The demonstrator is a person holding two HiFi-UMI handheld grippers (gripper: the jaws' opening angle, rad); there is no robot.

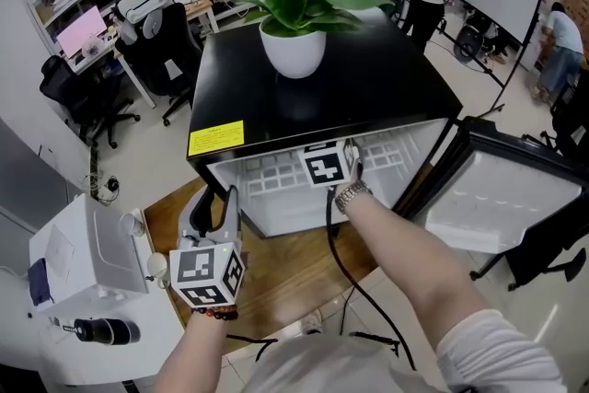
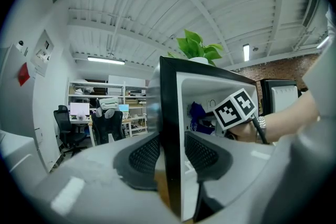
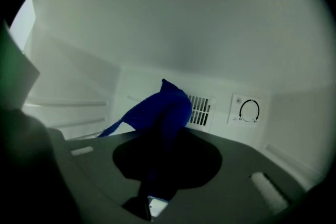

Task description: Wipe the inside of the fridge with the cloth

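Where it sits inside the fridge (image 1: 368,78), the cloth (image 3: 168,107) is a deep blue bunch, its tail drooping toward frame left, grasped by the right tool (image 3: 167,157). The left tool (image 2: 170,152) is clenched on the fridge's left wall. Only the right gripper view shows the vent (image 3: 199,110) and dial (image 3: 248,111); the head view hides the cloth. One cloth, one fridge, two tools.

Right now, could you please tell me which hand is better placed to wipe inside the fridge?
Right. The right claw is inside the fridge, shut on the blue cloth; the left claw grips the fridge's front wall edge outside.
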